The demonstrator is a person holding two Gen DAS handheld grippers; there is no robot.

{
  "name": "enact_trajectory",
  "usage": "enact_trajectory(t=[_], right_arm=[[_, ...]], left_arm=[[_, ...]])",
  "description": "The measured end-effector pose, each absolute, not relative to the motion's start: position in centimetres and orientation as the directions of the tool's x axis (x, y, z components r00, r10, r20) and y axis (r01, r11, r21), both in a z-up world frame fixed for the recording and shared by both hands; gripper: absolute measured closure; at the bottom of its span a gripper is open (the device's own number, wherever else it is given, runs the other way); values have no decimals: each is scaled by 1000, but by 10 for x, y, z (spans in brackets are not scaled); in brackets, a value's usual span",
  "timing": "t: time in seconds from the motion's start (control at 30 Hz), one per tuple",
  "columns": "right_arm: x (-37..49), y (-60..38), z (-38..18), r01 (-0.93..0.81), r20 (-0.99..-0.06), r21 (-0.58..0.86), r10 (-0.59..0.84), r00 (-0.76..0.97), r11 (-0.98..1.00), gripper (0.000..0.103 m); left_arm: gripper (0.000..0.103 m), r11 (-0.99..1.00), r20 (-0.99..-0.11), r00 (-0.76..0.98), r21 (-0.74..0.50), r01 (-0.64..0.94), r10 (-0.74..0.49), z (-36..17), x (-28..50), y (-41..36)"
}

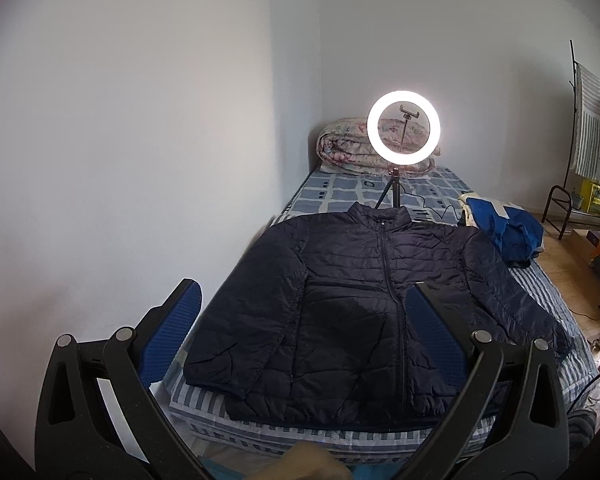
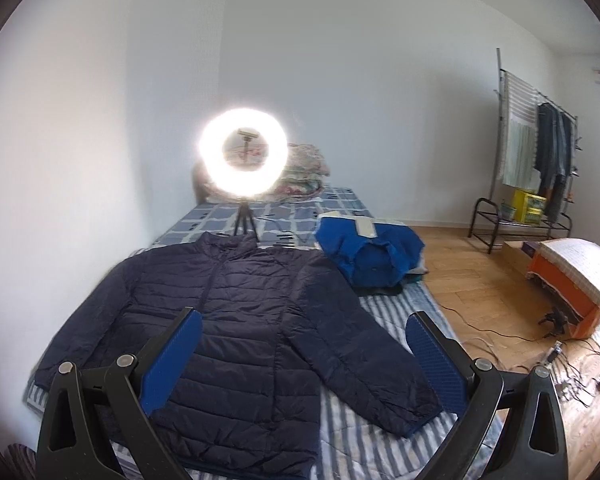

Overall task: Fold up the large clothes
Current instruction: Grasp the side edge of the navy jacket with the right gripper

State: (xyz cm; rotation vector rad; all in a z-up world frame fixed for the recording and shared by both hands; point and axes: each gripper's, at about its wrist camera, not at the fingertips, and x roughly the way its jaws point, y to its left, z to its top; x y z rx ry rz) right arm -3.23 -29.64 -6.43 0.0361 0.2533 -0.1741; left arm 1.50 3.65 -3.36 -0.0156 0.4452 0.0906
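Observation:
A dark navy quilted puffer jacket [image 1: 352, 304] lies flat and zipped, front up, on the bed [image 1: 340, 436], sleeves spread down its sides. It also shows in the right wrist view [image 2: 236, 320]. My left gripper [image 1: 300, 320] is open and empty, hovering above the jacket's lower half near the foot of the bed. My right gripper [image 2: 304, 344] is open and empty, above the jacket's right side and right sleeve [image 2: 364, 364].
A lit ring light on a tripod [image 1: 403, 132] stands on the bed behind the jacket's collar. A blue garment pile [image 2: 368, 252] lies at the bed's right edge. A rolled quilt [image 1: 348, 148] is at the head. White wall on the left; wood floor with cables, an orange box [image 2: 576, 292] and a clothes rack [image 2: 540, 160] on the right.

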Motion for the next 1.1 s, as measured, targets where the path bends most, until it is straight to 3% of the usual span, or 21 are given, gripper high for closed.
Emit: enact_trajectory(t=[0.23,0.33,0.47,0.87,1.1], right_arm=[[-3,-252,-72,-39,-217,-49,28,976,998,1],[13,-228,-72,-179,-221,-44,165,961,983,8],[42,-196,-81,-362,-297,-10,343,891,932,31],[79,-39,-138,-762,-523,-124,611,594,635,52],[90,60,-195,-886,-671,-120,622,405,448,57]], left_arm=[[0,987,-436,887,18,-159,151,-44,-6,65],[0,984,-456,874,23,-175,166,-52,-14,76],[0,978,-480,856,19,-209,193,-62,-26,94],[5,947,-510,816,-8,-321,272,-77,-63,143],[5,921,-532,786,-33,-389,313,-86,-83,164]])
